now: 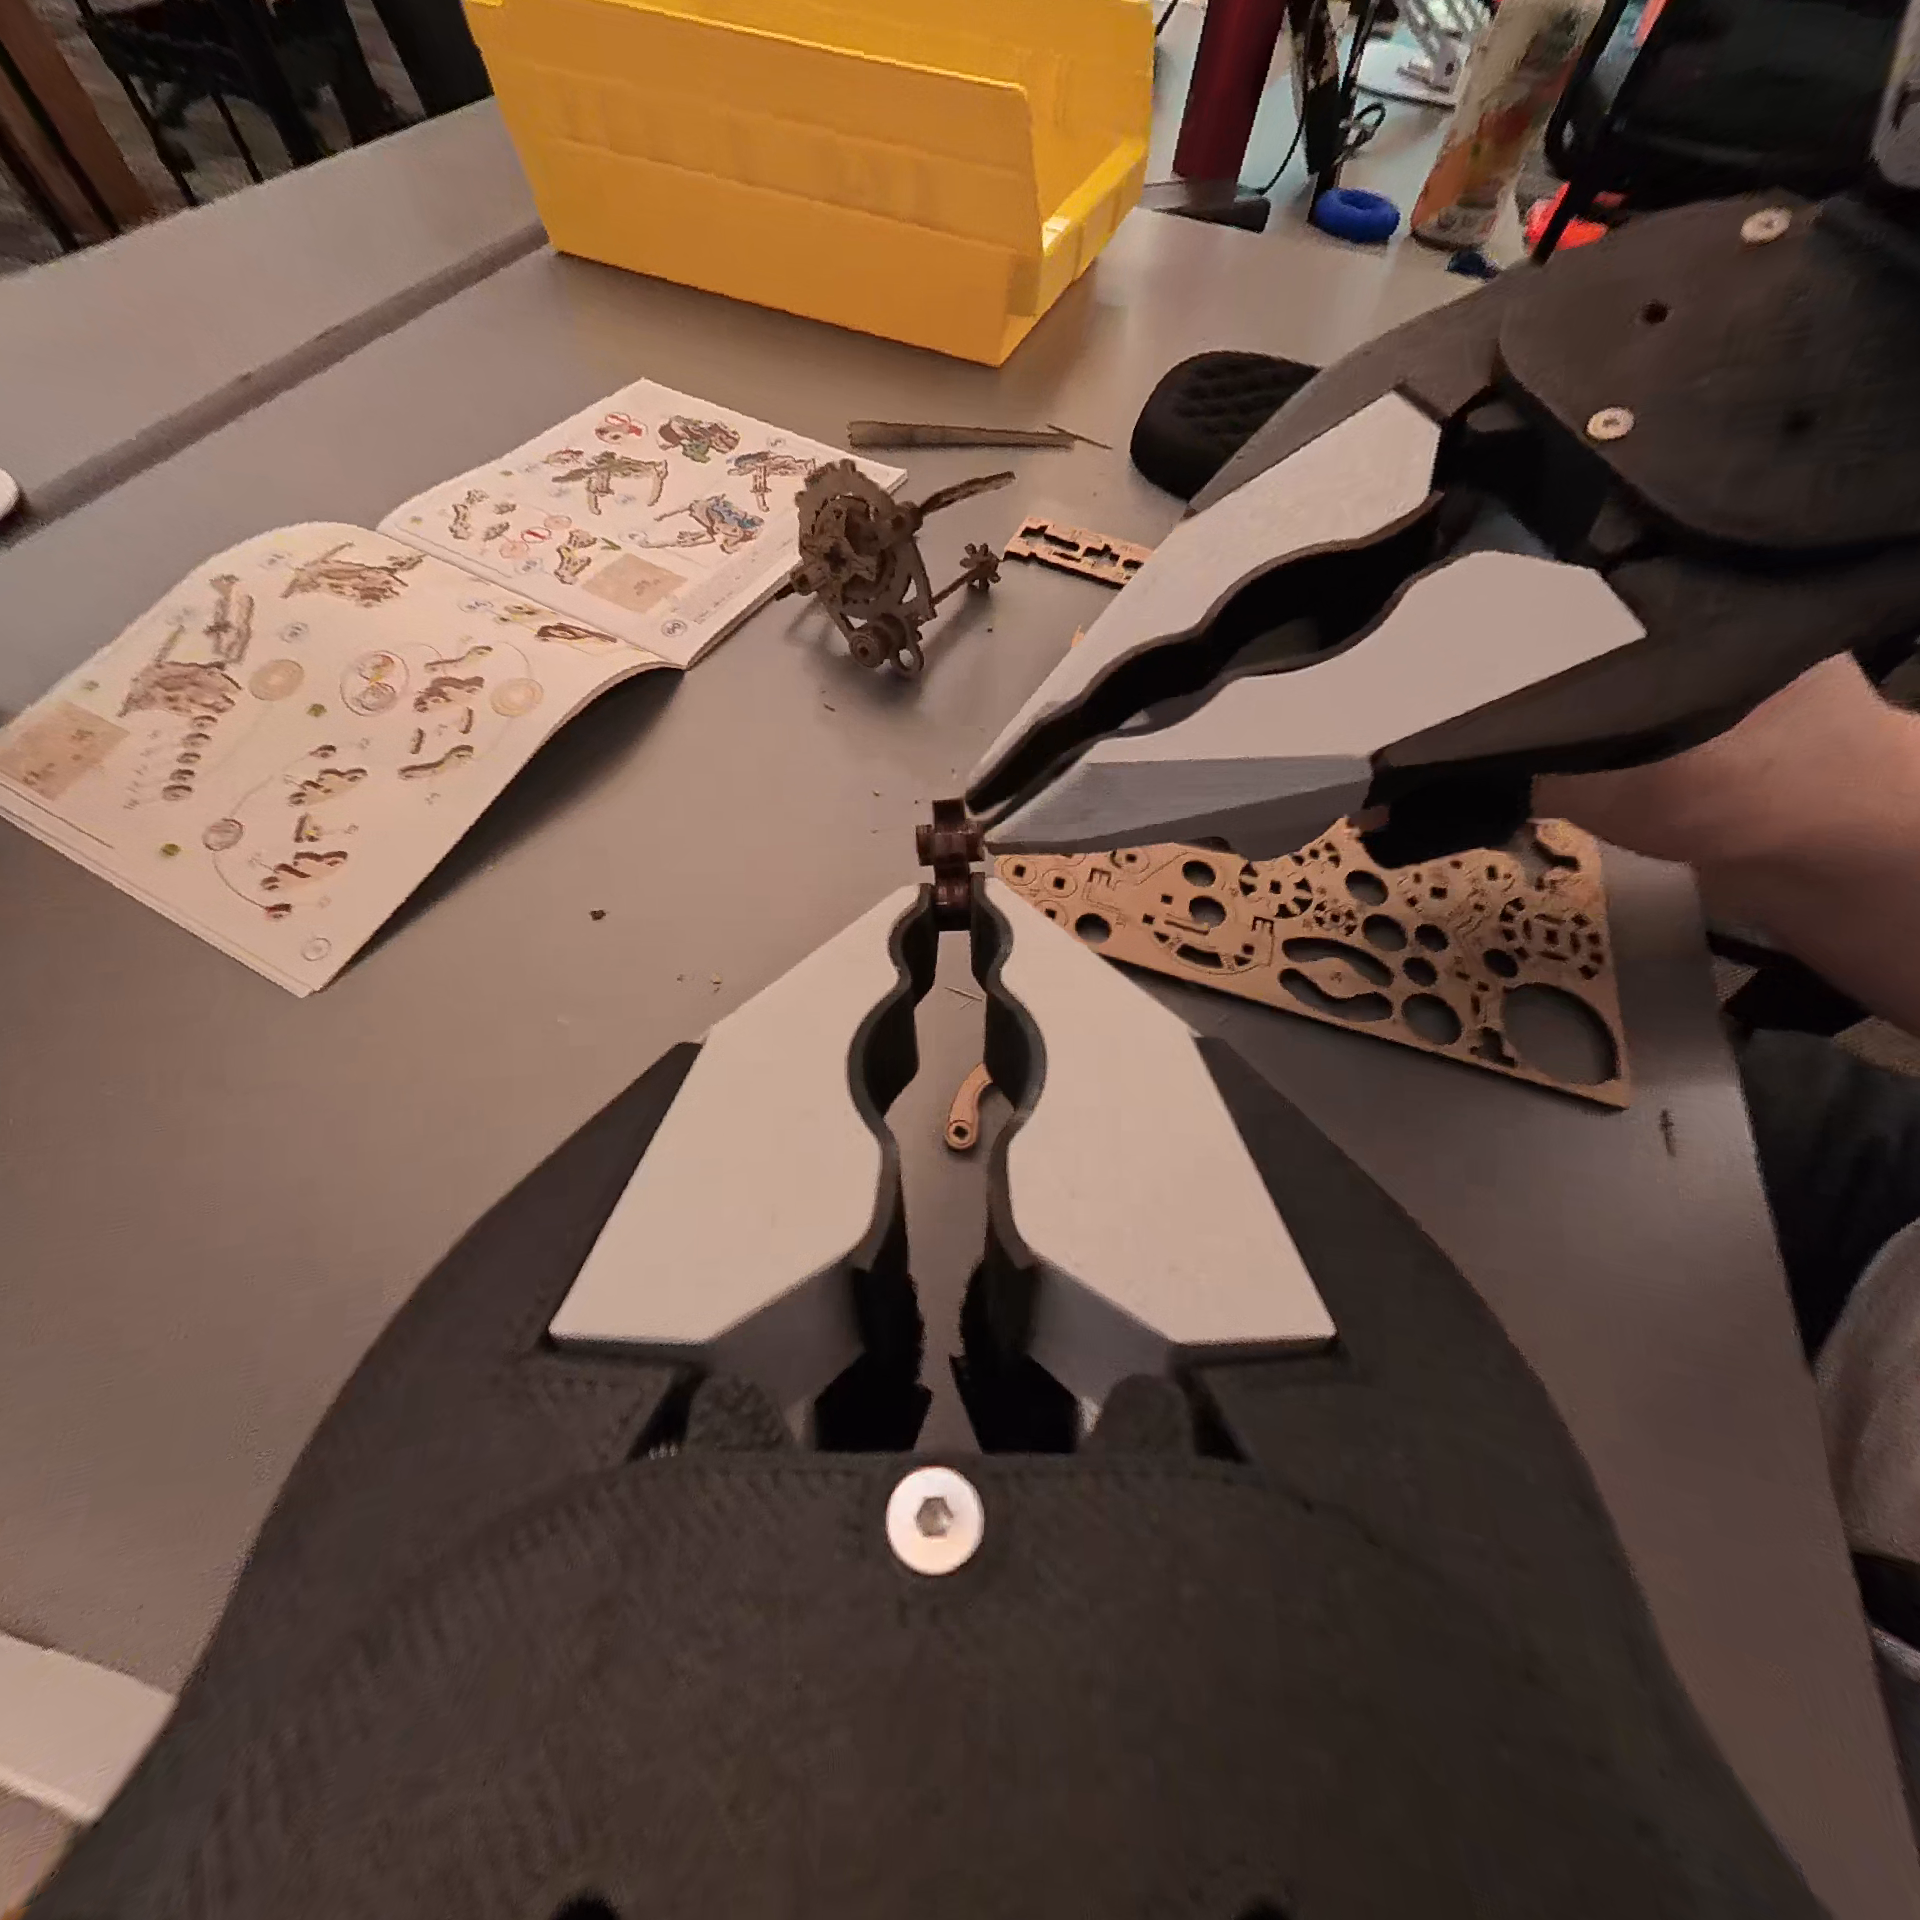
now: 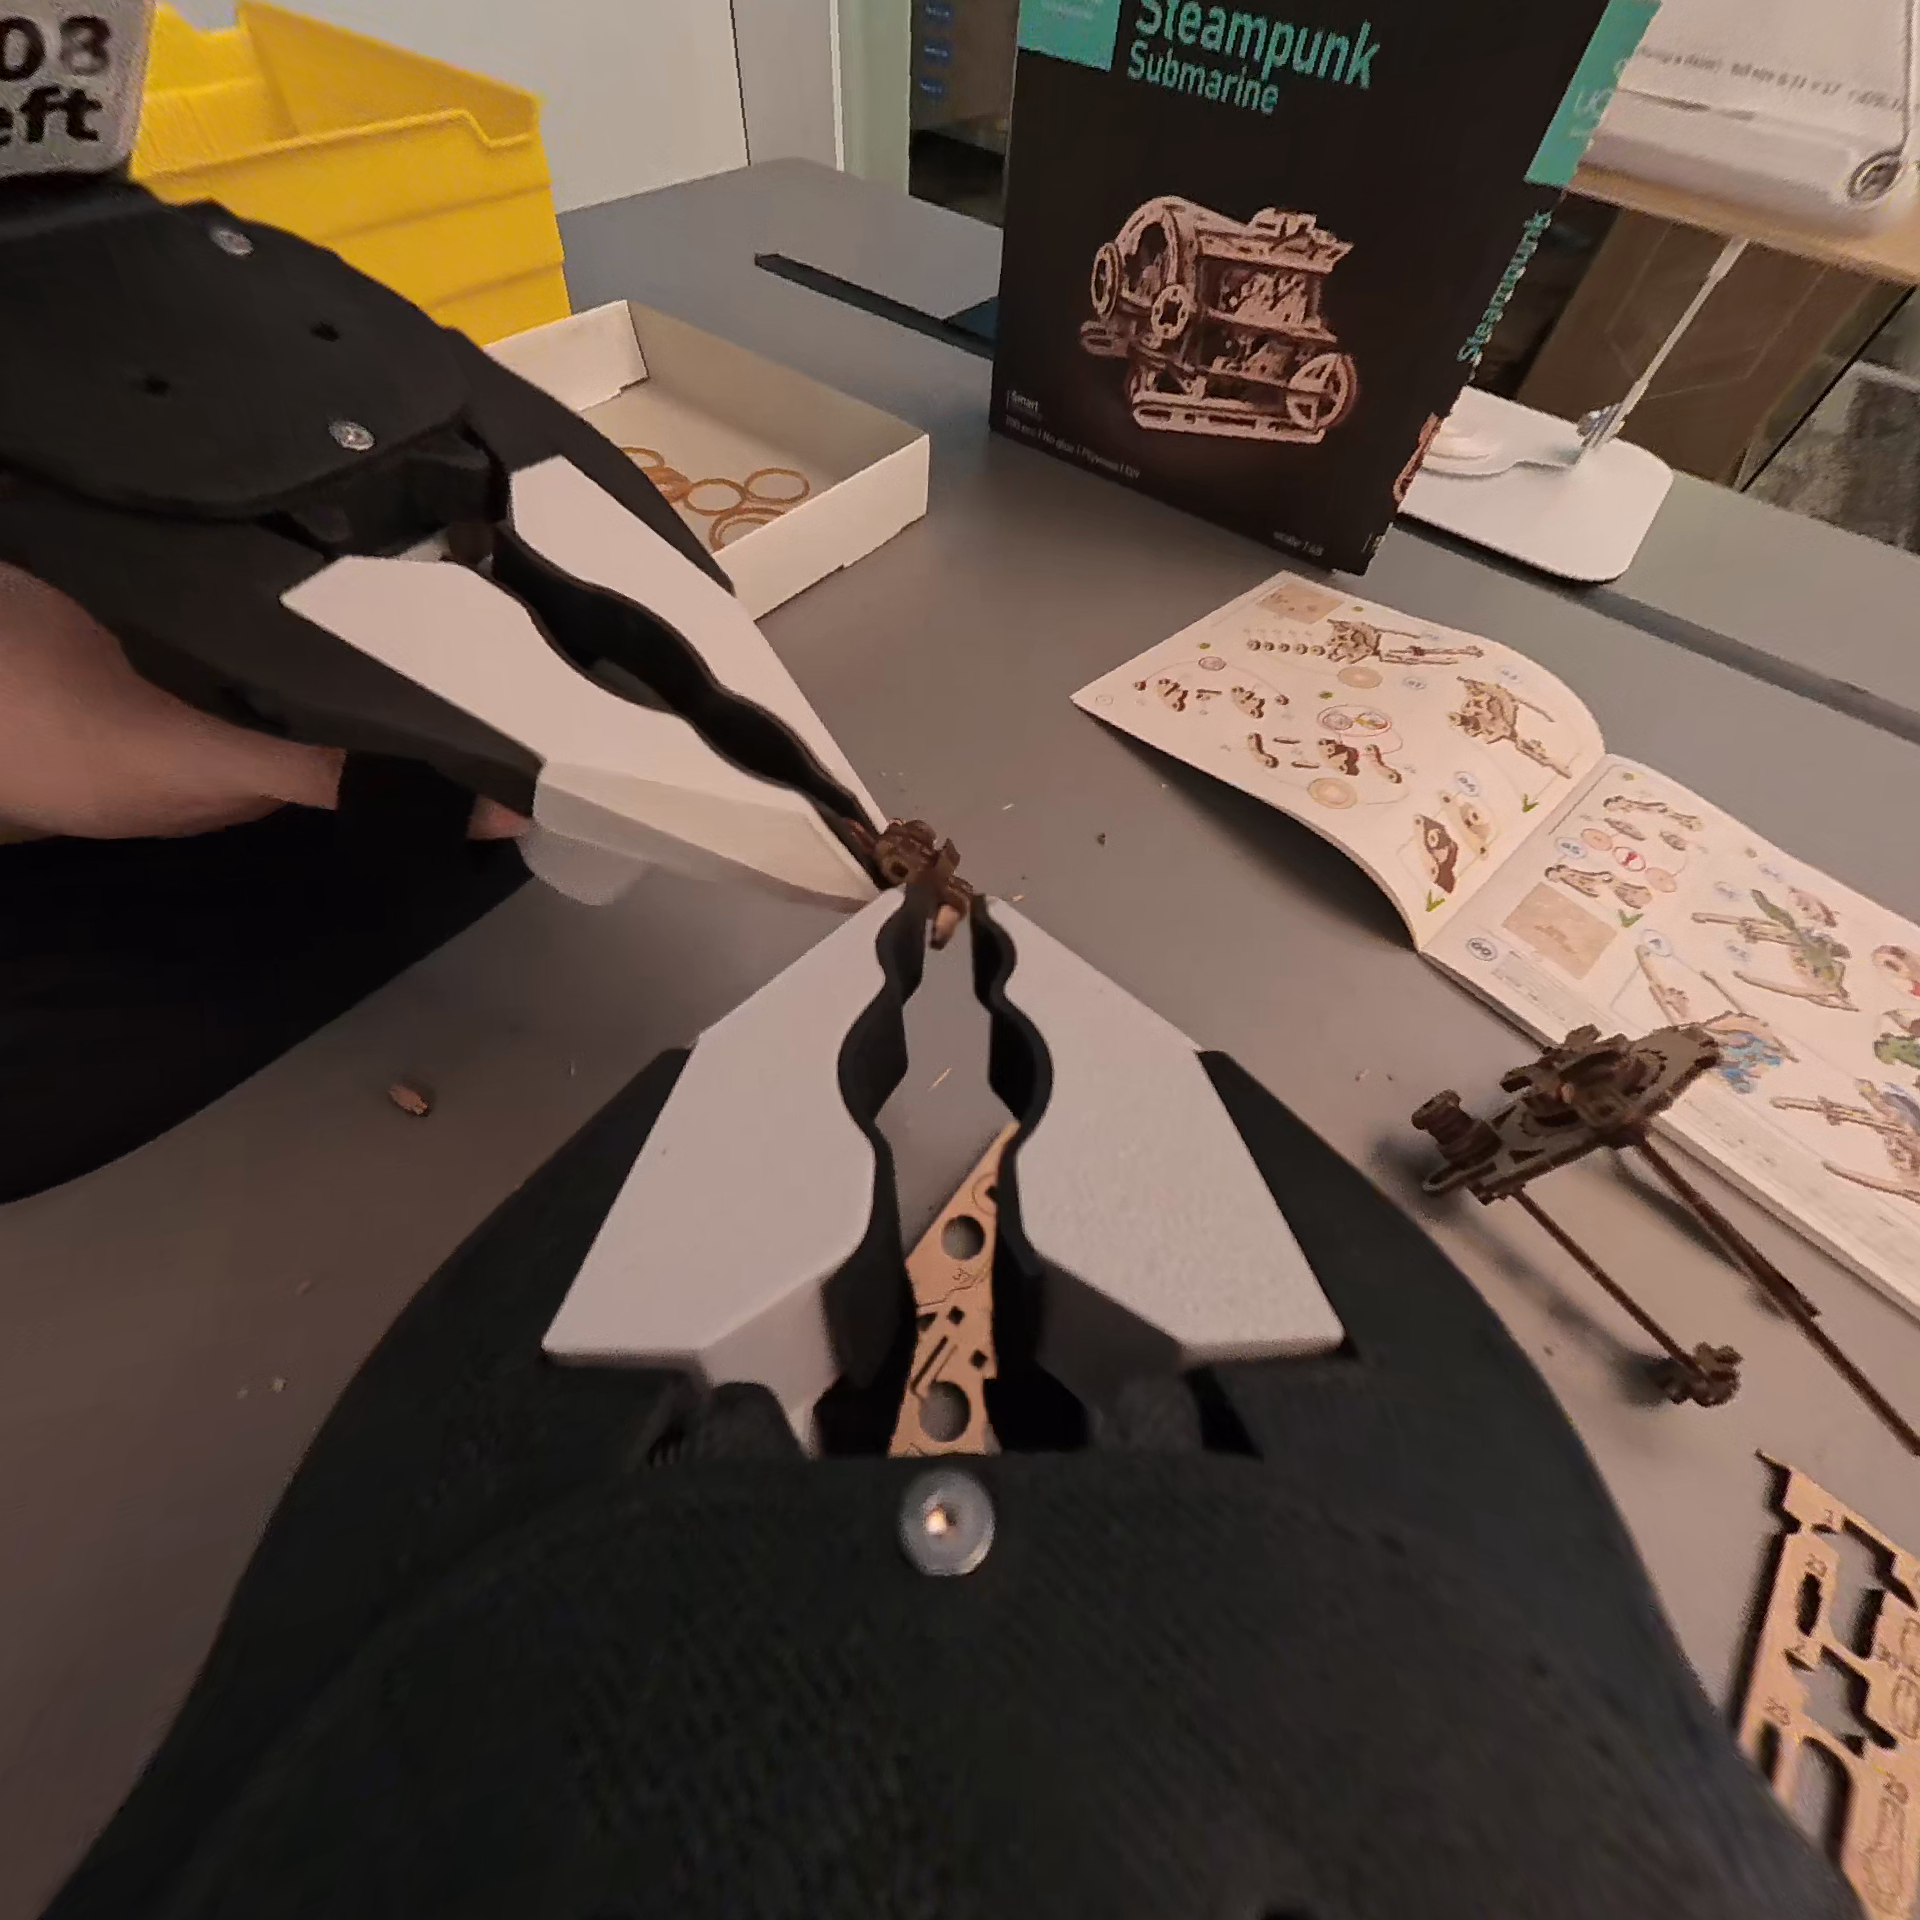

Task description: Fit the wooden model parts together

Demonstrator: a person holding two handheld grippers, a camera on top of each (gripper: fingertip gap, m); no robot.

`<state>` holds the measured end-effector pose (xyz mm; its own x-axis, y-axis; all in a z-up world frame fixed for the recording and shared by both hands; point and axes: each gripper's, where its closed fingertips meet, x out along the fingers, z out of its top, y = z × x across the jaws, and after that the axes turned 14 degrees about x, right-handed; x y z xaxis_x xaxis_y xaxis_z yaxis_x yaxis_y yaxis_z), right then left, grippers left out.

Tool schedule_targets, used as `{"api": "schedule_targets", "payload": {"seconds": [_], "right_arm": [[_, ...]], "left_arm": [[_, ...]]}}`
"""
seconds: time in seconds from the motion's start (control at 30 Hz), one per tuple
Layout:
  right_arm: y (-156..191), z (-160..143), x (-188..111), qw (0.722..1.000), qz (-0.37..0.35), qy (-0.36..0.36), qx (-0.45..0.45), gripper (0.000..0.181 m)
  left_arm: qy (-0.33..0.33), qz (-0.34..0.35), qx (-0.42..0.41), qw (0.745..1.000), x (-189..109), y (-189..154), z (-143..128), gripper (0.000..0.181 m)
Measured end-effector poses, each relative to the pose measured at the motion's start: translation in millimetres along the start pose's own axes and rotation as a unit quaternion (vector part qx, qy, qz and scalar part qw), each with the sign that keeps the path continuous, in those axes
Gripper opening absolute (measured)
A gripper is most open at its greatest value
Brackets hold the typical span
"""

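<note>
My left gripper (image 1: pixel 948 902) is shut on a small dark wooden gear part (image 1: pixel 948 854), held above the grey table (image 1: pixel 623 1039). My right gripper (image 1: pixel 977 818) comes in from the right, its tips against the top of that same cluster. In the right wrist view my right gripper (image 2: pixel 940 912) is shut on a small wooden piece (image 2: pixel 943 906), and the left gripper (image 2: pixel 878 857) holds the dark gear part (image 2: pixel 906 847) against it. The two parts touch; how they join is too small to tell. A partly built dark model (image 1: pixel 862 566) lies beyond, also in the right wrist view (image 2: pixel 1558 1101).
An open instruction booklet (image 1: pixel 343 675) lies left, a laser-cut wooden sheet (image 1: pixel 1351 935) under the right gripper, and a loose curved piece (image 1: pixel 968 1112) under my left fingers. A yellow bin (image 1: pixel 810 166) stands behind. A white tray of rubber bands (image 2: pixel 748 457) and the kit box (image 2: pixel 1278 281) stand farther off. Only a small space, under 4 cm, lies between the two pairs of fingers.
</note>
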<state>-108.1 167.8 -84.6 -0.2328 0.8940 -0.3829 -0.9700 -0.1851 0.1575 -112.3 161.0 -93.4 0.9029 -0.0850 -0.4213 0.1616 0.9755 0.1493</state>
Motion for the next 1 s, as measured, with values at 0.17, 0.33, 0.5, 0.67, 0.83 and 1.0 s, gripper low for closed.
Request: {"api": "schedule_targets", "payload": {"seconds": [0.17, 0.33, 0.5, 0.67, 0.83, 1.0], "right_arm": [[4, 3, -4, 1.000, 0.019, -0.014, -0.014, 0.014], [10, 8, -16, 0.996, 0.083, -0.038, -0.006, 0.026], [22, 11, -41, 0.970, 0.240, -0.036, 0.021, 0.037], [28, 19, -51, 0.944, 0.329, -0.032, 0.018, 0.034], [34, 19, -42, 0.940, 0.339, -0.008, -0.046, 0.031], [36, 29, -36, 0.935, 0.347, -0.028, -0.070, 0.027]], "left_arm": [[-0.010, -0.017, -0.051, 0.999, -2, 3, 0, 0.003], [-0.044, -0.059, -0.100, 0.992, -5, 1, 7, 0.003], [-0.111, -0.131, -0.087, 0.981, -15, -13, 27, 0.003], [-0.145, -0.156, -0.018, 0.977, -26, -22, 36, 0.003], [-0.172, -0.143, 0.019, 0.975, -33, -21, 42, 0.003], [-0.182, -0.131, 0.041, 0.974, -37, -17, 44, 0.003]]}}
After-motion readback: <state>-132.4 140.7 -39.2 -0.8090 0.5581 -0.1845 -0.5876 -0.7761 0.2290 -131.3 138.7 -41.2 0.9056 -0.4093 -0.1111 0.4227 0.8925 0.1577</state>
